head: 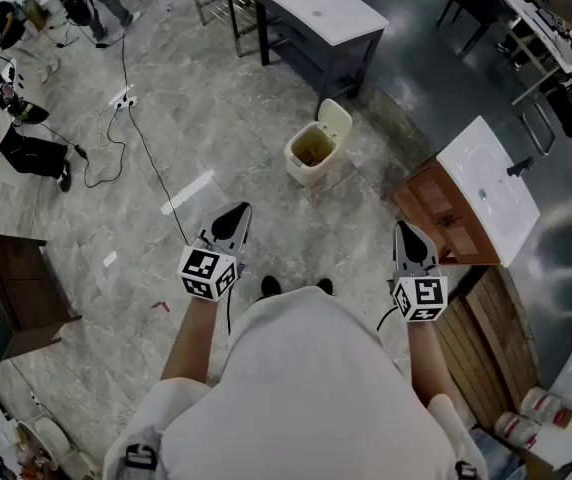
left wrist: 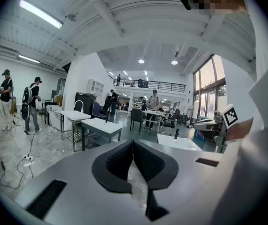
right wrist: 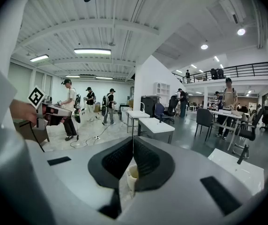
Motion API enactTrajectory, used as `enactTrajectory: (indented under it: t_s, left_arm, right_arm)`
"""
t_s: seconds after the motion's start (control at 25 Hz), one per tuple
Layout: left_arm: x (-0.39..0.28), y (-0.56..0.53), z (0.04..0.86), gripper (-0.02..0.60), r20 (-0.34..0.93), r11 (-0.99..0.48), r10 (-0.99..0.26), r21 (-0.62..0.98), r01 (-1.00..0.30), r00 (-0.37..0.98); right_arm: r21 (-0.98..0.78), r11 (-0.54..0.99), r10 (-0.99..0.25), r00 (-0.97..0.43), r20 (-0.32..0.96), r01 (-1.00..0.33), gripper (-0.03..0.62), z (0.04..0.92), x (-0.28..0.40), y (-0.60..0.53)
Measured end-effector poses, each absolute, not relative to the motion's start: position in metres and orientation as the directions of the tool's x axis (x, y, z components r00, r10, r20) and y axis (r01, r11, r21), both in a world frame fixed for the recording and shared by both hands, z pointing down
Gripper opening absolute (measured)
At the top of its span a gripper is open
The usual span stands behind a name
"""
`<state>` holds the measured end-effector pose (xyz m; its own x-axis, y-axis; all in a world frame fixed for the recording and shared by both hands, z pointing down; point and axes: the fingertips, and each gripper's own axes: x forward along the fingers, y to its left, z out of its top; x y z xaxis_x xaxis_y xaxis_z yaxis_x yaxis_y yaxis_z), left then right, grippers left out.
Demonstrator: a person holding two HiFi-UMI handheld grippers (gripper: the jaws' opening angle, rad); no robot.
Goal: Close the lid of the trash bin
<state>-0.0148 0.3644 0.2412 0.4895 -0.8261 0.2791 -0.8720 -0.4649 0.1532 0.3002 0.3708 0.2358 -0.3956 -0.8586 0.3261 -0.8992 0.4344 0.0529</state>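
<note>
A cream trash bin (head: pixel 312 155) stands on the marbled floor ahead of me, its lid (head: pixel 335 120) tipped up and open at the far side. A sliver of the bin (right wrist: pixel 132 174) shows just below the jaw tips in the right gripper view. My left gripper (head: pixel 233 216) is held at waist height to the left, well short of the bin, its jaws closed together with nothing between them. My right gripper (head: pixel 409 234) hangs to the right at the same height, also shut and empty. In the gripper views both left gripper (left wrist: pixel 133 142) and right gripper (right wrist: pixel 133 140) tips meet.
A dark table with a white top (head: pixel 320 5) stands just beyond the bin. A wooden cabinet with a white sink top (head: pixel 487 188) is at my right. Cables and a power strip (head: pixel 121 100) lie on the floor at left, near a dark wooden stand (head: pixel 16 293). People stand further off.
</note>
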Motion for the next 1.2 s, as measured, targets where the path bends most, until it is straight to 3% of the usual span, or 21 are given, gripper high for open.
enactTrajectory:
  t_s: [0.6, 1.2]
  left_arm:
    - [-0.026, 0.363, 0.245, 0.018, 0.284, -0.465, -0.819, 0.184, -0.866, 0.499]
    - [-0.073, 0.356, 0.264, 0.018, 0.326, -0.494, -0.776, 0.218, -0.841, 0.54]
  right_arm:
    - [0.024, 0.408, -0.86, -0.376, 0.344, -0.913, 0.031, 0.237, 0.296, 0.371]
    - [0.019, 0.379, -0.852, -0.341, 0.397, -0.925, 0.032, 0.255, 0.25, 0.384]
